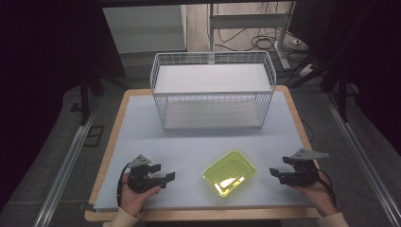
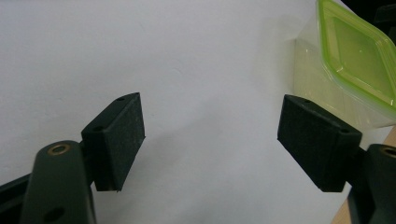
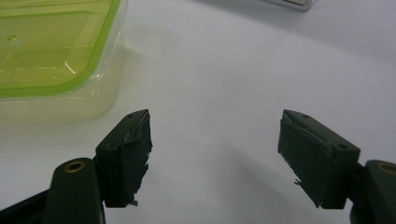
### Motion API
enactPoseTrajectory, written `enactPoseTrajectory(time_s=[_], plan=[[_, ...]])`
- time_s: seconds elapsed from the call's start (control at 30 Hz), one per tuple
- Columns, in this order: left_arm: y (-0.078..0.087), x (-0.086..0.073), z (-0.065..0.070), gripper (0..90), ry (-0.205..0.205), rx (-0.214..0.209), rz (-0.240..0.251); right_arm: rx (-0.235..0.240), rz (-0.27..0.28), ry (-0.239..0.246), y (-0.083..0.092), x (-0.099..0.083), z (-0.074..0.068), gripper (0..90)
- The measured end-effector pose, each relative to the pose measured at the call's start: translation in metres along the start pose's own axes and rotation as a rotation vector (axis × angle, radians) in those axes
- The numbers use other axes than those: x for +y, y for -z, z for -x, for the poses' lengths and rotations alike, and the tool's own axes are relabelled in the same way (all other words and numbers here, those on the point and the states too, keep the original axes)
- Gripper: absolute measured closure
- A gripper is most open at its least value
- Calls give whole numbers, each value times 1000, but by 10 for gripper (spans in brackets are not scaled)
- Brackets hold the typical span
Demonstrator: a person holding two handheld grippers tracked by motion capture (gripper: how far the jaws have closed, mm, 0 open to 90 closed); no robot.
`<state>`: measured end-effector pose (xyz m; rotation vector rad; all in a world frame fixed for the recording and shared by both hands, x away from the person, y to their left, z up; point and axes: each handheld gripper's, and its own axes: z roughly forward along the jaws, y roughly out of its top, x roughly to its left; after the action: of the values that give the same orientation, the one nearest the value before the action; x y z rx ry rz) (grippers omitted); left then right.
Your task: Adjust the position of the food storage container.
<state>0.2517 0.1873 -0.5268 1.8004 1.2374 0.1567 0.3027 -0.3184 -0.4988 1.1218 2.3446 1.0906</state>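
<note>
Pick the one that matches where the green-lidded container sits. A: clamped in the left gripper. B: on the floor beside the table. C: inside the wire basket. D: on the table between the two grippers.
D: the container rests on the table between the left gripper and right gripper, both open and apart from it; the wire basket stands farther back.

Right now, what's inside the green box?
The green box has its lid on. Through the see-through lid and walls, nothing shows inside it. The table under it is covered, so that spot stays hidden.
</note>
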Motion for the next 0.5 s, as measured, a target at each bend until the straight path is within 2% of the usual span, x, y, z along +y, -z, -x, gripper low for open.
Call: enactPoseTrajectory(time_s=[0.13, 0.17, 0.2, 0.27, 0.3, 0.33, 0.37, 0.43, 0.47, 0.5], plan=[[0, 0, -1, 222, 0, -1, -6, 12, 0, -14, 1, 2, 1, 283], [0, 0, -1, 222, -2, 3, -7, 13, -2, -20, 4, 2, 2, 323], [0, 0, -2, 222, -3, 4, -8, 13, -2, -20, 4, 2, 2, 323], [2, 0, -2, 224, -2, 14, 4, -1, -2, -8, 7, 3, 4, 470], [2, 0, -3, 224, -2, 15, 6, 4, 0, -7, 9, 3, 5, 575], [2, 0, -3, 224, -2, 15, 6, 4, 0, -7, 9, 3, 5, 575], [3, 0, -4, 224, 2, 19, 10, 42, -3, -9, 12, 6, 7, 778], [3, 0, -4, 224, 3, 21, 9, 77, -9, -11, 13, 8, 9, 874], [2, 0, -4, 224, 3, 21, 8, 106, -11, -9, 12, 9, 9, 898], [2, 0, -4, 224, 3, 21, 8, 106, -11, -9, 12, 9, 9, 898]])
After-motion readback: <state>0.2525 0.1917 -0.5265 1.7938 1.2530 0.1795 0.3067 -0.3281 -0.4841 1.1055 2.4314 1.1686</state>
